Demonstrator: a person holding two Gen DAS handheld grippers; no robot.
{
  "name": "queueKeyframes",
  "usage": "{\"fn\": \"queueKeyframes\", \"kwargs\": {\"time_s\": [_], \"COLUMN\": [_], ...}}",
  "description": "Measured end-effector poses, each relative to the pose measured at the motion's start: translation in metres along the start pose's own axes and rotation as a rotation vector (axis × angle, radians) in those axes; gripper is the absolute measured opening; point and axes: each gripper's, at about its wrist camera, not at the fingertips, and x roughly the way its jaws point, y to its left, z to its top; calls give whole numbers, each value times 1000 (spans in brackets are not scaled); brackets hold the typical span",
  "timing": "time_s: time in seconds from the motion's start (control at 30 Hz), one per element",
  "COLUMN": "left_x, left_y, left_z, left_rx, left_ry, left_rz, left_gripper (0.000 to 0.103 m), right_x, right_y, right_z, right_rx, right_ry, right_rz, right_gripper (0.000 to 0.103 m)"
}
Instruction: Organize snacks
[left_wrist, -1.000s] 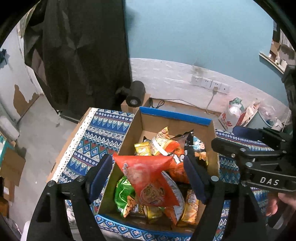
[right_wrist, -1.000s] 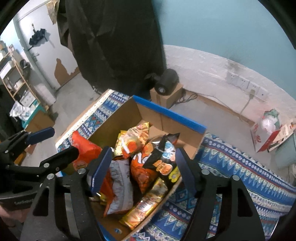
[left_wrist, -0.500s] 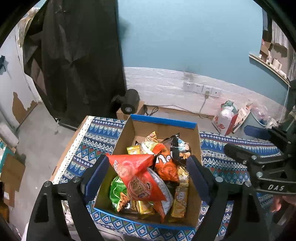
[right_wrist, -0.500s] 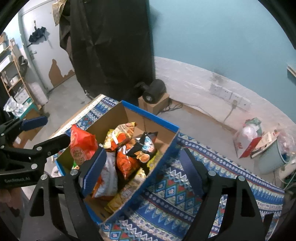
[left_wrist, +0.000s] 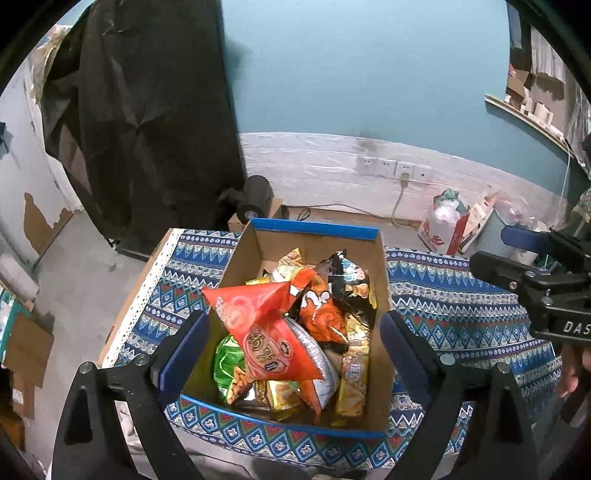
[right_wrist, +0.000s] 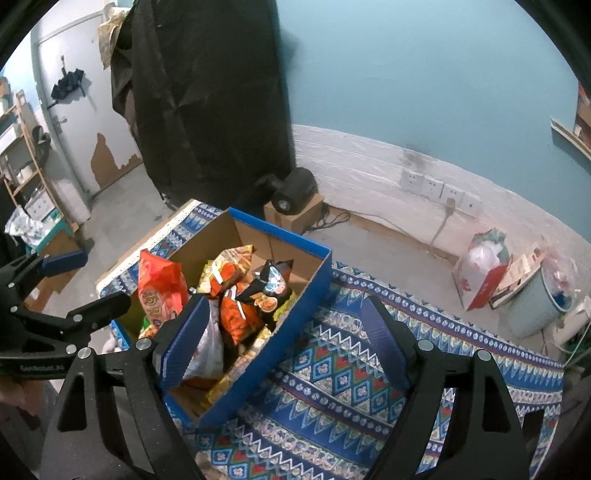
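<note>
Both tongs backed off; snack box (left_wrist: 382, 280) piled w/ bags.

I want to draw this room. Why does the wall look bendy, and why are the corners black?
Left wrist view: the fisheye lens curves the white wall band and blackens the corners; the shiny snack bags catch glare. Right wrist view: same curving, and the patterned cloth stays sharp.
</note>
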Motion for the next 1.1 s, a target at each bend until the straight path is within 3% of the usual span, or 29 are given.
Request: {"fn": "queueKeyframes", "kwargs": {"time_s": [0.13, 1.1], "left_x": [-4, -15], "left_y": [-7, -18], "left_z": [-1, -3], "left_rx": [24, 67], "left_ry": [-22, -56], "left_rz": [1, 26], "left_gripper": [101, 101], "right_x": [-3, -4], "right_y": [-1, 1], "right_z": [-3, -5], "right_rx": [-5, -15], "right_ry": [0, 1], "right_rz": [-9, -15], "right_gripper": [83, 83]}}
